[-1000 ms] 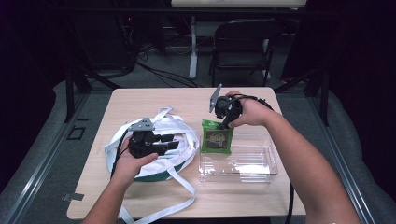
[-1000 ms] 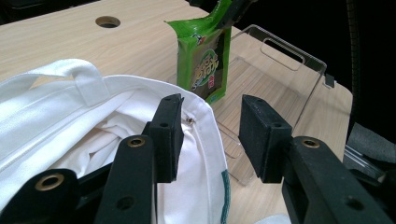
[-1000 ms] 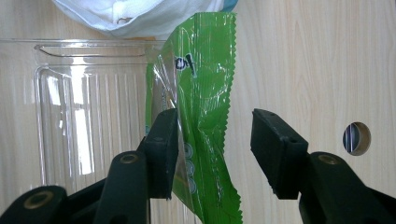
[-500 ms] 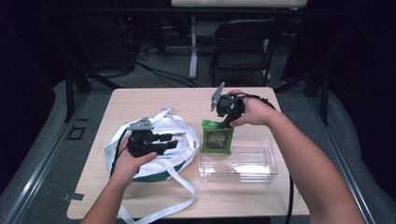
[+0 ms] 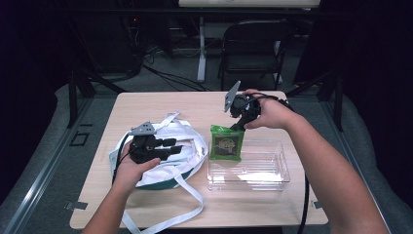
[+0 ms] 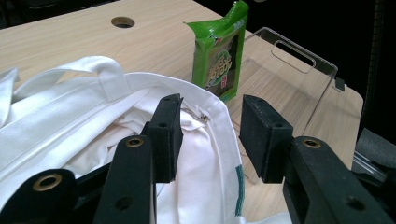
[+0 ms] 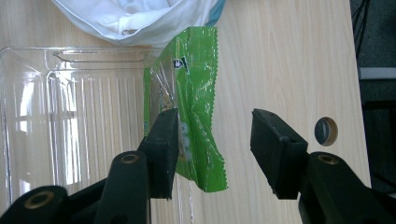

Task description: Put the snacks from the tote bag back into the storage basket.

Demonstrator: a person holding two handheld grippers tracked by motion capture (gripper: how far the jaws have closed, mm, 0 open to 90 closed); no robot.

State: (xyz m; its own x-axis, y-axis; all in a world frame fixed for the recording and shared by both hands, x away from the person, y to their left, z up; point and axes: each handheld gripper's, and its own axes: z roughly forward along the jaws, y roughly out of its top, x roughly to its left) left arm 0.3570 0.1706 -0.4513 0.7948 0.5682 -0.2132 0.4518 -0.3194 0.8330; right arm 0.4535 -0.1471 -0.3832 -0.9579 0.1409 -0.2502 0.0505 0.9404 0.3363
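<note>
**A:** Start wide: the table (image 5: 160, 105) looks just as it did a second ago. The white tote bag (image 5: 187, 141) is slumped on its left half and hasn't shifted. Its mouth faces the clear plastic tray (image 5: 272, 170), and the tray hasn't budged either.

**B:** And the green snack packet (image 5: 226, 144)?

**A:** Same spot. It's upright at the end of the tray nearest the bag, top edge crinkled, in the gap between bag and tray. I can't tell whether its foot is inside the tray wall or just against it.

**B:** So what did change?

**A:** Only the right gripper (image 5: 238, 125). It sits a touch higher over the packet than before. In the right gripper view the jaws are spread wide. One pad overlaps the wrapper and the other is well clear over bare wood, so nothing is squeezed.

**B:** Then the packet is standing on its own?

**A:** That's my read. Either a grip is being lined up or the hand is backing off, but there's no pinch yet.

**B:** And the left side?

**A:** The left gripper (image 5: 173, 147) hasn't moved. Its jaws are partly spread across the bag's rim, one pad on the fabric inside and the other clear of the hem — propping the mouth open rather than clamping it. I'd say the bag is ready and the packet has yet to make the trip.
</note>
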